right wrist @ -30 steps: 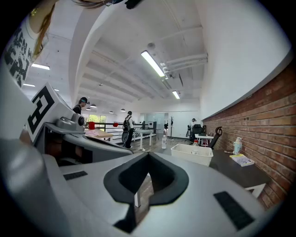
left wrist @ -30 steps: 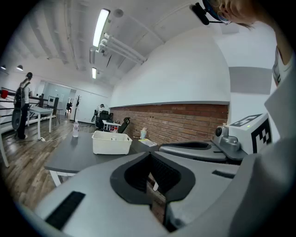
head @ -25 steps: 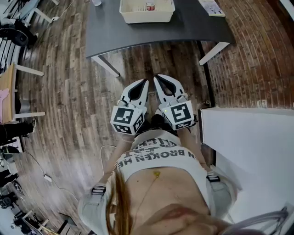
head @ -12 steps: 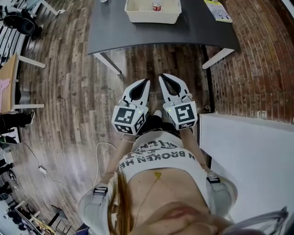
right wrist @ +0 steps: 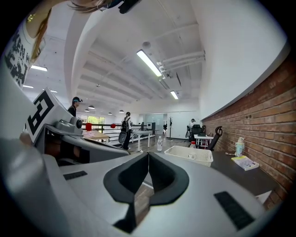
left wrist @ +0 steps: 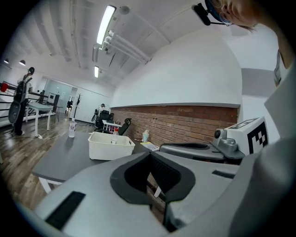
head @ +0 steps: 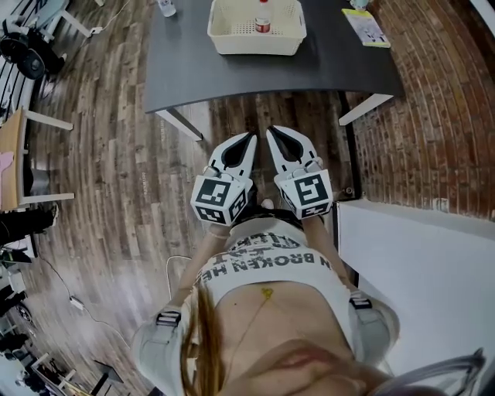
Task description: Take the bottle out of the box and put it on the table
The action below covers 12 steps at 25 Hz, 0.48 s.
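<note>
A white basket (head: 255, 29) stands on the dark grey table (head: 186, 66), with a small red-capped bottle (head: 263, 24) upright inside. My left gripper (head: 250, 137) and right gripper (head: 270, 131) hang side by side over the wooden floor, short of the table's near edge; both are shut and hold nothing. In the left gripper view the left gripper's (left wrist: 149, 154) closed tips point toward the basket (left wrist: 111, 146) and bottle (left wrist: 115, 131). Past the right gripper's (right wrist: 148, 152) closed tips, the right gripper view shows the basket (right wrist: 190, 155) and bottle (right wrist: 193, 146).
A clear plastic bottle (head: 166, 7) stands at the table's far left and a booklet (head: 363, 25) lies at its right. A white panel (head: 418, 247) borders my right side. Stools and gear (head: 31, 147) line the left. People stand far off (right wrist: 125, 129).
The table and basket have come nearer and lower in the head view as the person and both grippers moved toward them. Both grippers stay shut, side by side.
</note>
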Each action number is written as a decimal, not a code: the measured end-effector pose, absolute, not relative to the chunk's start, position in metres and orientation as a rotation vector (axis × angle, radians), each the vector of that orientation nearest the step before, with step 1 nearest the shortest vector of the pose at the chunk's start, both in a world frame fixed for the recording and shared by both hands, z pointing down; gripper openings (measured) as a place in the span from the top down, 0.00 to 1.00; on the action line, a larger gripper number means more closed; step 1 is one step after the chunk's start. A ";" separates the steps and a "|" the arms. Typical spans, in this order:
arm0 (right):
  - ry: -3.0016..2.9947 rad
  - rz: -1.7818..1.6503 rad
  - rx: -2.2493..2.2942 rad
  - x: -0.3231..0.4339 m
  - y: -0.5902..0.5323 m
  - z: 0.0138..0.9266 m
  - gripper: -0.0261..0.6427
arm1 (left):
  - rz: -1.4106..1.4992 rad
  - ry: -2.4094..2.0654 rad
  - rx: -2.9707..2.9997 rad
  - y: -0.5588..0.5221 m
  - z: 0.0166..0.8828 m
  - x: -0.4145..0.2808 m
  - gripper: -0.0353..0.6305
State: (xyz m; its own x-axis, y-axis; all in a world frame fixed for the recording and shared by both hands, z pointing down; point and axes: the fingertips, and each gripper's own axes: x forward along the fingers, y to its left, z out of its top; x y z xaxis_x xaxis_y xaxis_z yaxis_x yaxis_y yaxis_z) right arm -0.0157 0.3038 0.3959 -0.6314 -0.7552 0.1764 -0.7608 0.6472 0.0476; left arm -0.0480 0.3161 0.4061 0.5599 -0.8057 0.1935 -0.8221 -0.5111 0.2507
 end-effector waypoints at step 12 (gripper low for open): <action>-2.658 0.019 1.324 -0.042 0.208 0.389 0.95 | 0.087 -1.233 2.560 0.223 0.403 -0.065 0.94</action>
